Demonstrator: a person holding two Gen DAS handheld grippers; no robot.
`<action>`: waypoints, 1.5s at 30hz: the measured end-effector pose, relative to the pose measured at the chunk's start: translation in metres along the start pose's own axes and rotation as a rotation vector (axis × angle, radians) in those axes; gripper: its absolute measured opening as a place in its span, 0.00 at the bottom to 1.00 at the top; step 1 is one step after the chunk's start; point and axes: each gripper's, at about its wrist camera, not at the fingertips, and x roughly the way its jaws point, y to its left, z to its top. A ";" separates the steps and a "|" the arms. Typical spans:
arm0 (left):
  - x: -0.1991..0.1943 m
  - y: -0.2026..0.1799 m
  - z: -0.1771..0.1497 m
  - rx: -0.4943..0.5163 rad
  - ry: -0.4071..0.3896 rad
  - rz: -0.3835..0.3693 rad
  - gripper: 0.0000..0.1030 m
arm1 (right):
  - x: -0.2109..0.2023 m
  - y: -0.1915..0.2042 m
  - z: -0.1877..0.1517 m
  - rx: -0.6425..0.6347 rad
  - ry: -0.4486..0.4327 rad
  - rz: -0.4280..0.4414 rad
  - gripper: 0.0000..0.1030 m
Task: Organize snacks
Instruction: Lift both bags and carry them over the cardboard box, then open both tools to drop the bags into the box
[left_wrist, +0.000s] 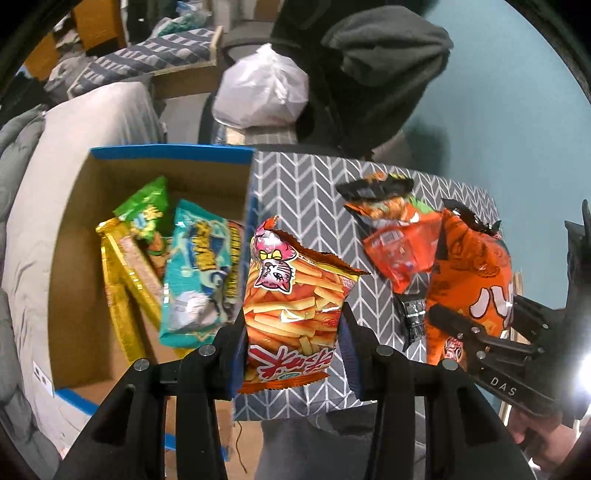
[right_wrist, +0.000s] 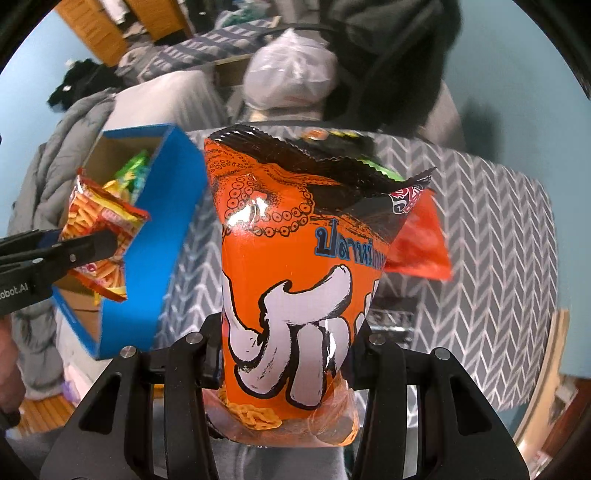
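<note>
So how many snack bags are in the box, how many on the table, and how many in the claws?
In the box: 3 (green bag, yellow bag, teal bag)
On the table: 2 (red bag, dark-topped bag)
In the claws: 2 (fries bag left, octopus bag right)
Total: 7

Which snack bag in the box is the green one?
The green bag is the one at the back of the box, behind the yellow bag and the teal bag, which lie nearer the camera.
</note>
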 end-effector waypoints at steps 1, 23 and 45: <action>-0.002 0.004 0.000 -0.011 -0.004 0.002 0.42 | 0.001 0.006 0.003 -0.010 0.000 0.010 0.43; -0.033 0.126 -0.036 -0.293 -0.047 0.135 0.42 | 0.039 0.154 0.066 -0.317 0.019 0.183 0.43; -0.020 0.183 -0.040 -0.362 -0.012 0.196 0.55 | 0.078 0.218 0.082 -0.367 0.097 0.185 0.60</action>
